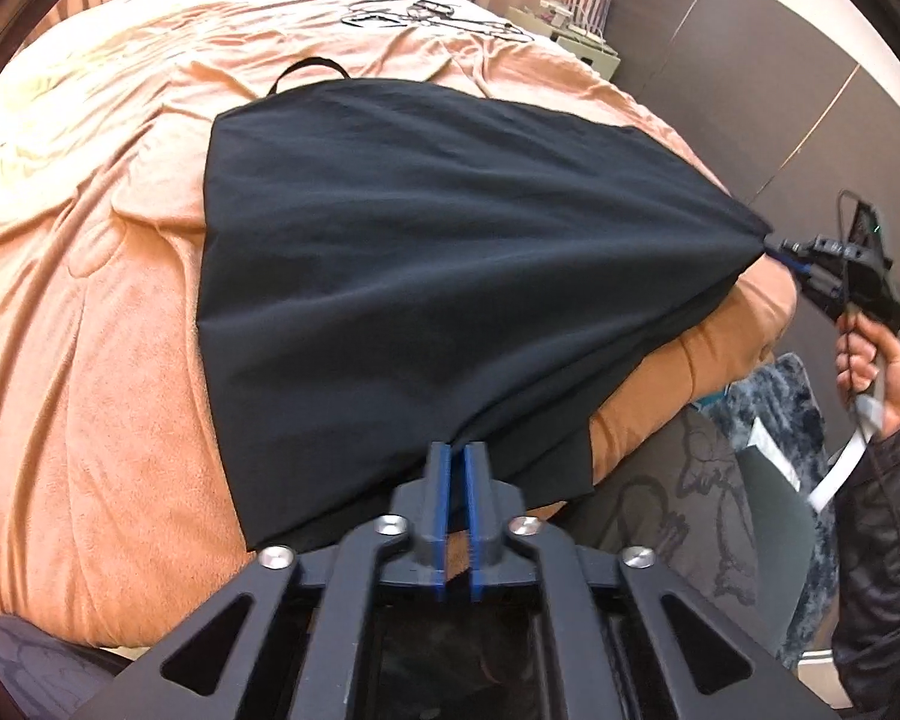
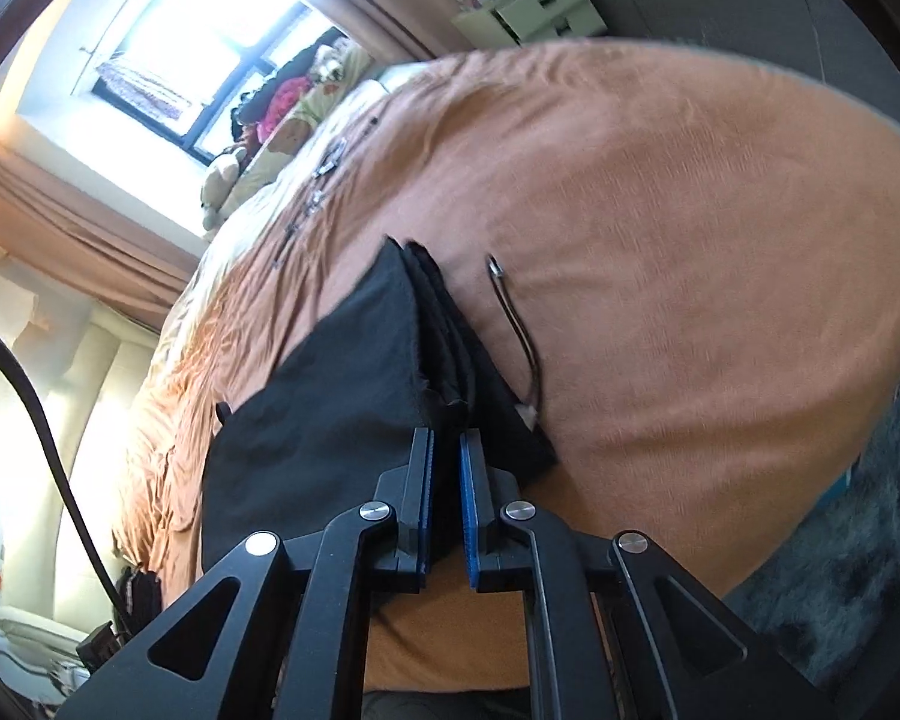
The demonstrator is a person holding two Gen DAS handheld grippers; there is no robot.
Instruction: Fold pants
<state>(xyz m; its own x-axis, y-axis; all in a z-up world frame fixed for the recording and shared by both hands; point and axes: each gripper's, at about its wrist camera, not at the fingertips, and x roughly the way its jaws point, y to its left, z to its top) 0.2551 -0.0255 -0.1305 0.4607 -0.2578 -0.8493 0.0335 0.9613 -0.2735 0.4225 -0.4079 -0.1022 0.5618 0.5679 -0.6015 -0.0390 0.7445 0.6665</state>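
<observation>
In the left wrist view, an orange blanket point(image 1: 90, 312) fills the left and upper part of the frame, paler cream toward the far left. On it, across the centre, lie the black pants point(image 1: 426, 252), spread in a broad fan whose far edge sits flat on the blanket at upper centre, with a black loop point(image 1: 309, 67) poking out just beyond that edge. At bottom centre the left gripper point(image 1: 455, 456) is clamped on the near edge of the pants, its blue pads pressed together with cloth between them. Toward the right edge the fabric is drawn into a tight point, where the right gripper point(image 1: 777, 252) pinches it; a hand point(image 1: 876, 360) holds that tool's handle at right. Behind, at upper right, stands a white cabinet point(image 1: 588, 42) against a dark wall.

In the right wrist view, a bright window point(image 2: 210, 42) sits at upper left, with a black cable point(image 2: 36, 414) crossing the left side. At centre the pants point(image 2: 330, 396) bunch into folded layers that run into the right gripper point(image 2: 446, 438), whose blue pads grip the cloth. Just right of the folds a dark cord point(image 2: 519, 330) lies on the blanket point(image 2: 690, 240), which covers the right half of the frame.
</observation>
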